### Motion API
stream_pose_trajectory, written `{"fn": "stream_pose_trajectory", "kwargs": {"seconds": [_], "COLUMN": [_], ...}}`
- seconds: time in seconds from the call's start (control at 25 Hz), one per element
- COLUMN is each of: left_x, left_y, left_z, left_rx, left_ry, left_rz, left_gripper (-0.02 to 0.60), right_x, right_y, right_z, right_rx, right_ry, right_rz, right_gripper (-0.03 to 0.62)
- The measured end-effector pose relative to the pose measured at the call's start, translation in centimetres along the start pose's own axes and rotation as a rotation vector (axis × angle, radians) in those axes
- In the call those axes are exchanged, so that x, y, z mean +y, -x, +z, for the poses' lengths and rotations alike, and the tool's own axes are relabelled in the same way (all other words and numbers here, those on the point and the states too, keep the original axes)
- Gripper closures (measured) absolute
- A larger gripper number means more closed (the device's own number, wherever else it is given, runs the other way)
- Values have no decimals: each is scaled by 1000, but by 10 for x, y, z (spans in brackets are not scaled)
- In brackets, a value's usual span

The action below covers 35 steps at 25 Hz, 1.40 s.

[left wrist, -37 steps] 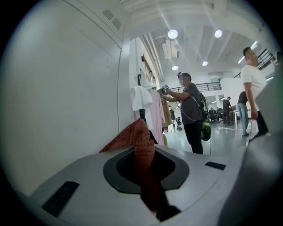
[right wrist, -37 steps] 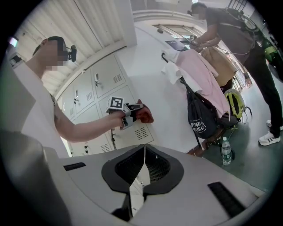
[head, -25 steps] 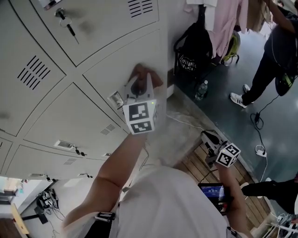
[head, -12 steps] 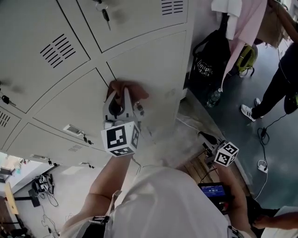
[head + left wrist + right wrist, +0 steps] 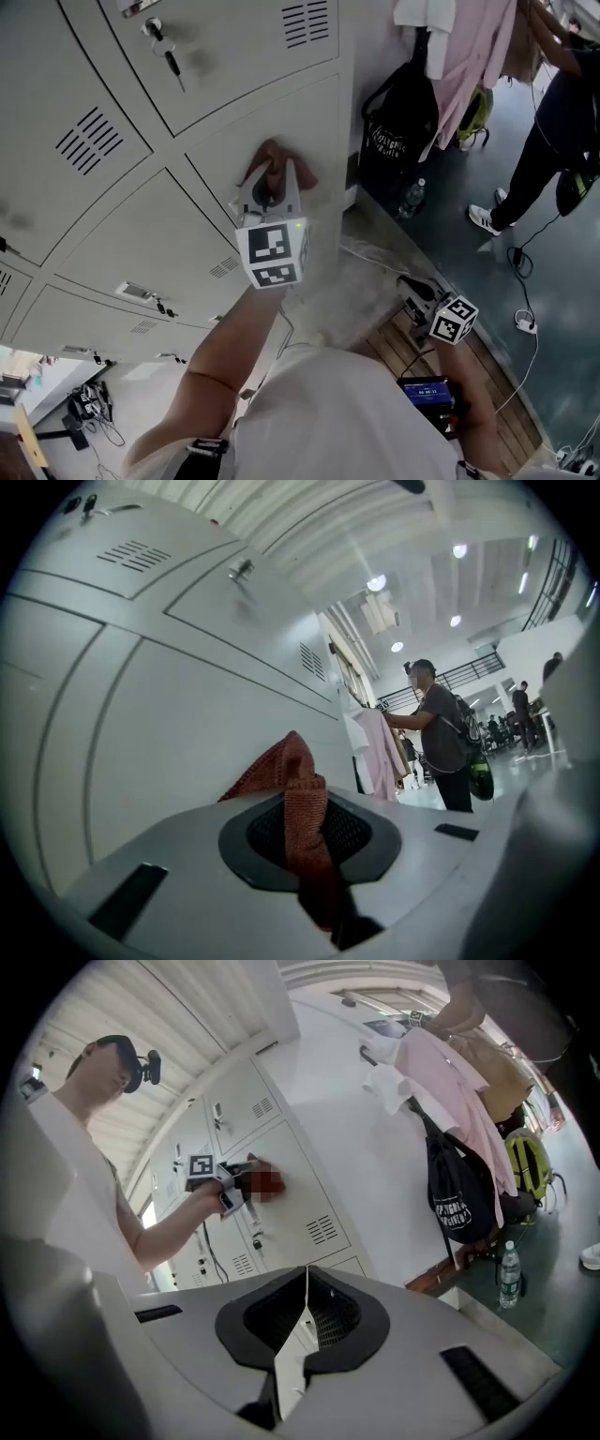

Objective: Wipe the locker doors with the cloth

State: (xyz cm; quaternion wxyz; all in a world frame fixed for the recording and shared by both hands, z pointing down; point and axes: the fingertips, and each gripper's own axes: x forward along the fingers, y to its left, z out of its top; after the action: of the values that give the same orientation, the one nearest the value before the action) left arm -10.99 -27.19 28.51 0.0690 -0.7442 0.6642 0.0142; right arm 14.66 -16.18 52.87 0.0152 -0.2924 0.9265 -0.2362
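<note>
A reddish knitted cloth (image 5: 277,161) is pressed flat against a grey locker door (image 5: 309,122) in the head view. My left gripper (image 5: 271,186) is shut on it, its marker cube towards me. In the left gripper view the cloth (image 5: 281,761) runs up out of the closed jaws, with the locker door (image 5: 169,714) right behind it. My right gripper (image 5: 415,286) hangs low at the right, away from the lockers, jaws together and holding nothing. The right gripper view looks over its shut jaws (image 5: 305,1283) to the left gripper (image 5: 225,1185) on the door.
A key (image 5: 169,54) hangs from the lock of the locker above. Beside the locker bank hang a black bag (image 5: 398,112) and pink clothes (image 5: 478,47). A water bottle (image 5: 412,199) stands on the floor. A person (image 5: 553,122) stands at right. Wooden slats (image 5: 412,342) lie below.
The left gripper slid the cloth left and down across the door, then back up to the right. The right gripper stayed low at my side.
</note>
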Motion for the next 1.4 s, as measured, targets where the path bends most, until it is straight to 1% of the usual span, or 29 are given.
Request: {"fn": "stream_pose_trajectory", "kwargs": {"seconds": [0.16, 0.4, 0.56, 0.64, 0.76, 0.88, 0.96, 1.08, 1.16, 1.24, 1.32, 1.4], "left_x": [-35, -81, -98, -98, -79, -50, -32, -9, 5, 22, 41, 60], "left_y": [-41, -87, -109, -110, -92, -64, -44, -16, 2, 22, 45, 66], "left_z": [-21, -34, -25, -8, 22, 37, 43, 45, 39, 31, 31, 39], "left_rx": [50, 95, 90, 54, -25, -61, -77, -81, -68, -48, -46, -72], "left_ry": [44, 56, 45, 42, 72, 117, 129, 138, 175, 198, 173, 122], "left_rz": [-71, -161, -200, -188, -130, -95, -78, -67, -75, -60, -6, 59], "left_gripper": [543, 543, 543, 543, 543, 543, 543, 543, 543, 543, 543, 543], "right_x": [-8, -16, -18, -18, -17, -17, -15, -11, -7, -3, 1, 5], "right_y": [27, 62, 72, 72, 66, 56, 45, 25, 12, -1, -13, -22], "right_z": [2, 1, 2, 2, 2, 1, 0, 0, 0, -2, -4, -7], "right_rx": [-34, -79, -94, -99, -103, -87, -71, -52, -41, -24, -7, 10], "right_ry": [-10, -33, -38, -36, -42, -37, -34, -29, -24, -21, -21, -22], "right_rz": [-74, -166, -195, -198, -186, -159, -130, -79, -44, -10, 24, 53], "right_gripper": [577, 577, 577, 577, 577, 577, 577, 577, 577, 577, 577, 577]}}
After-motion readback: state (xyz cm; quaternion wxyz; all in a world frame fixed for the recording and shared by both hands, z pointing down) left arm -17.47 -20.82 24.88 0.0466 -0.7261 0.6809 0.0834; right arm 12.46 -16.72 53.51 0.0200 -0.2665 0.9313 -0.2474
